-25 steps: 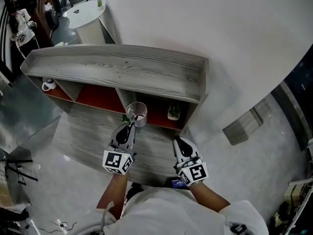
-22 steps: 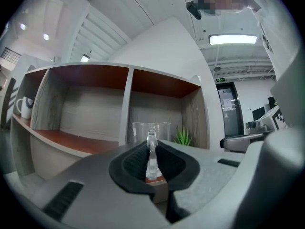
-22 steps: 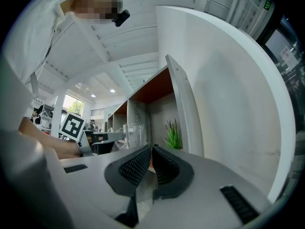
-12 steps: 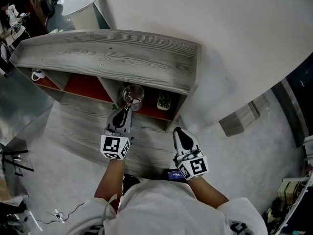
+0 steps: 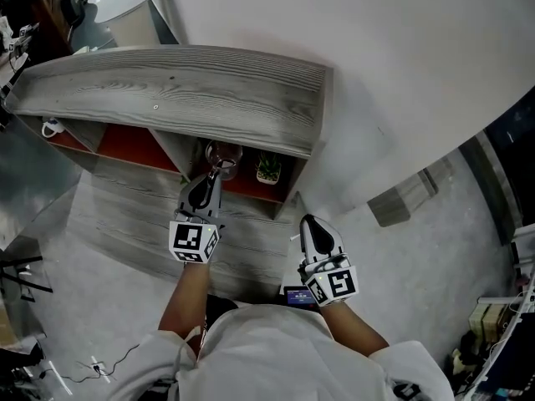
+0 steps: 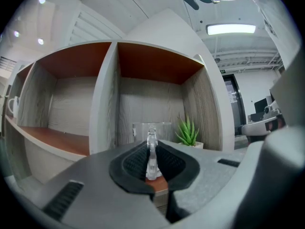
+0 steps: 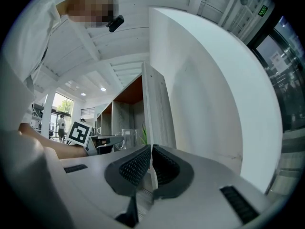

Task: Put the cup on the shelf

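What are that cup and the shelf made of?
The shelf looks like matt grey board with wood grain, perhaps laminate; its inner floors are smooth reddish-brown. The cup looks like clear glass or hard plastic: the back panel shows through it.

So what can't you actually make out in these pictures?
- Base of the cup, and whether it touches the shelf floor. In the head view the shelf's top board overhangs it. In the left gripper view the left gripper covers it.
- The white mug: cut off by the picture's edge in the left gripper view, tiny in the head view.
- The dark object below the right gripper, head view: too small to identify.
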The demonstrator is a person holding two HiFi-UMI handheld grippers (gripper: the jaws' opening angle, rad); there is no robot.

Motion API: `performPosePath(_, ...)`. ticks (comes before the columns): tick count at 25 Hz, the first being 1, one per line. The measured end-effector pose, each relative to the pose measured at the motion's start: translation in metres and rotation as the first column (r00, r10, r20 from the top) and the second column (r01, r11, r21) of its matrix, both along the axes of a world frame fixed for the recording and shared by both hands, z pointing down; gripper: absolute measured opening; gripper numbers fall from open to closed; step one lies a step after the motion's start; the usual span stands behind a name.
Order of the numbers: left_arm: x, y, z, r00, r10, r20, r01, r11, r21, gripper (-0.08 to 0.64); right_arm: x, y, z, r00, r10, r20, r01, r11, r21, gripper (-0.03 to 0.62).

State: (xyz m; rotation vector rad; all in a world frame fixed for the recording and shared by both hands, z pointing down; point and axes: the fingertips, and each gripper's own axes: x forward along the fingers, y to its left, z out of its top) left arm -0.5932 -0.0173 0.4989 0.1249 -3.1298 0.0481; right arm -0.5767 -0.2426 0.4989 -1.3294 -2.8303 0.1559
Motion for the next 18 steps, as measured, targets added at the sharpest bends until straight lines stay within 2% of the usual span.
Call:
performPosePath(7, -0.006, 0.001, 0.008, 1.0, -0.007, -0.013, 0.007, 1.0, -0.005, 0.031, 0.0, -0.008, 0.002, 1.0, 0.016, -0.006, -0.016, 1.0, 0.001, 0.037)
performPosePath(18, -0.009, -0.001, 0.014, 1.0, -0.01, 0.01, 0.01, 1.0, 0.008, 0.031, -0.002, -0.017, 0.01, 1.0, 0.023, -0.019, -0.023, 1.0, 0.015, 0.037)
